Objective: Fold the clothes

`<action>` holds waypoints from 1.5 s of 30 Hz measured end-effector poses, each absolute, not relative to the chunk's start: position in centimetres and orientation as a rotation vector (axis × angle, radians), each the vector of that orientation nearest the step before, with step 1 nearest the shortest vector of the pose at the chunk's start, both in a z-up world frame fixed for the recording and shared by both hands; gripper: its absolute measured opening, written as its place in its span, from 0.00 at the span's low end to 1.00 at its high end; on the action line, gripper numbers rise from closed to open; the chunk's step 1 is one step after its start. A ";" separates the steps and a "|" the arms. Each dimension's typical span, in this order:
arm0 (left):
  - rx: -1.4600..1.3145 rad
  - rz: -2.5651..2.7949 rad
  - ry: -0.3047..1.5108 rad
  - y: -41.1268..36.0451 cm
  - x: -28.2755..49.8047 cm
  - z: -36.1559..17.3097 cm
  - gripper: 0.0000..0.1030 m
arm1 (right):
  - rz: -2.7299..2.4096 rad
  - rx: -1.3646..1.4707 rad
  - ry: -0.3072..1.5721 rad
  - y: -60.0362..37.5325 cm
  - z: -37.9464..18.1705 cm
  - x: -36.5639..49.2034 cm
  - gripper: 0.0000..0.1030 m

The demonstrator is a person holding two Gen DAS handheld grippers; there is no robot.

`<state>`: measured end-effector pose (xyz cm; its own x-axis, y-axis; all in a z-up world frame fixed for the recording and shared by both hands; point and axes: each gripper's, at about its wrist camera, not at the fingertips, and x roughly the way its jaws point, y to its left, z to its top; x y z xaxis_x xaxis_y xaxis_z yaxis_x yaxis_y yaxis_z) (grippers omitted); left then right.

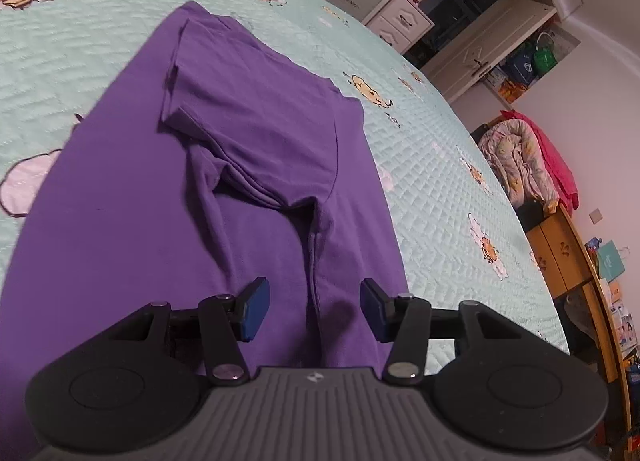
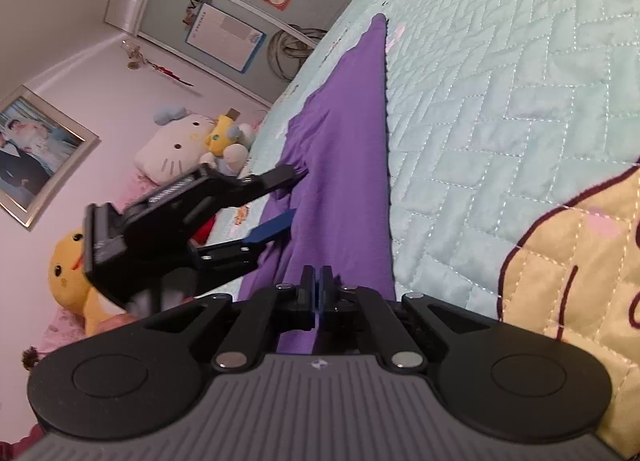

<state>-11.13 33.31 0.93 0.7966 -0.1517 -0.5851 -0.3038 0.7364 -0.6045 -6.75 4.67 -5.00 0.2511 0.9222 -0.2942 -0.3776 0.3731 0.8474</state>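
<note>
We see the purple garment [image 1: 248, 149] lying spread on the mint quilted bedspread [image 1: 440, 165], its upper part already folded over itself so that a sleeve and a seam ridge bunch up in the middle of the left wrist view. From the right wrist camera the same cloth [image 2: 340, 149] runs away from us as a long strip toward 12 o'clock, with bare quilt [image 2: 500, 101] at 3 o'clock of it.

Our left gripper [image 1: 314, 309] stands with its blue pads apart above the near hem, and a raised fold of the cloth lies in the gap without either pad pressing on it. Seen from the right wrist, that left gripper [image 2: 294, 195] comes in from 9 o'clock, its fingers spread at the edge of the garment; whether a fingertip touches the cloth we cannot tell.

Our right gripper [image 2: 318, 287] has its two pads brought fully together, low over the near end of the purple strip. We cannot make out whether any cloth is pinched between them.

Beyond the bed, plush toys [image 2: 180, 149] sit at 9 o'clock in the right view, and a wooden cabinet [image 1: 560, 245] stands at 3 o'clock in the left view.
</note>
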 end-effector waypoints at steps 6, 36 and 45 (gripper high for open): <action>-0.791 0.062 0.666 33.7 -11.0 0.1 0.04 | 1.030 0.761 0.913 4.3 -5.1 -6.7 0.03; -0.489 0.098 0.651 33.0 -7.7 2.6 0.01 | 1.043 0.763 0.925 3.9 -5.4 -7.1 0.02; -0.396 0.160 0.737 32.7 -7.2 2.8 0.16 | 1.042 0.760 0.927 3.8 -5.3 -7.1 0.02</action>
<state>-7.23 32.72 2.79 0.7325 0.0037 -0.6807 -0.2783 0.9143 -0.2945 -7.13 3.84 -5.33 0.2153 0.9401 -0.2642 -0.3721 0.3291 0.8679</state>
